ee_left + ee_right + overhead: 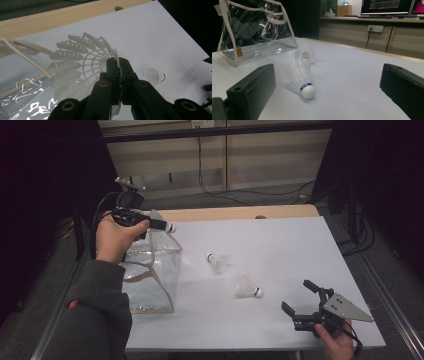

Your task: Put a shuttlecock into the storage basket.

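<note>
White surface on a wooden top, dark room around it, cabinets and cables at the back.

Left hand-held gripper is clamped on a shuttlecock. In the left gripper view the jaws pinch the thin edge of the feather skirt, not the cork. It hangs over the far top corner of the clear plastic bag, which stands upright near the left edge of the surface with its mouth facing up.

Right hand-held gripper sits low at the near right, jaws wide apart, nothing between them. It points at the nearer loose shuttlecock, lying on its side with the cork toward the gripper. The second loose shuttlecock lies further back, between that one and the bag.

Looks like step one of three: first shuttlecock about to go into the bag.

Risks:
- Skirt-edge pinch is weak. Feathers can flex or slip, so it may twist or drop early.
- Release point is near the bag rim. It could catch the rim or strap and fall outside.
- The bag is light and unsupported. A nudge from the gripper could tip or collapse the opening.
- A right-side grab on the cork may roll the shuttlecock away.
</note>
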